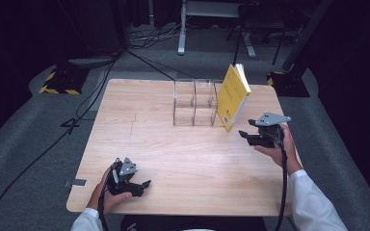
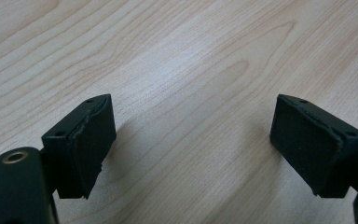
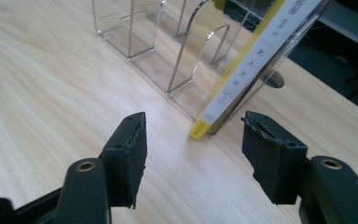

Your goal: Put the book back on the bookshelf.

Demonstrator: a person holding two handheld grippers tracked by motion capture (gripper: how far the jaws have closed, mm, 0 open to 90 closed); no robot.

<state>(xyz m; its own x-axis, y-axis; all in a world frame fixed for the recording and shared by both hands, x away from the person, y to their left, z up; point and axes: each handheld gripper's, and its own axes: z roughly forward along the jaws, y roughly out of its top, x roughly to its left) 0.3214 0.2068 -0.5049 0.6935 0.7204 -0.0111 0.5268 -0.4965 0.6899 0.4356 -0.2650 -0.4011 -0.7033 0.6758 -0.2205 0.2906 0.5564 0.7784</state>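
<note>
Yellow book leaning tilted against clear acrylic rack, far right of wooden table.

High view: right gripper just beside the book's lower corner, apart from it; left gripper rests near the front edge.
Left gripper view: jaws spread wide over bare wood.
Right gripper view: jaws parted, nothing between; book's top cut off; spine print too blurred to read.

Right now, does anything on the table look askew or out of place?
Yes. The yellow book leans tilted against the right end of the clear divider rack, not upright in a slot. The right gripper is open just in front of it.
</note>
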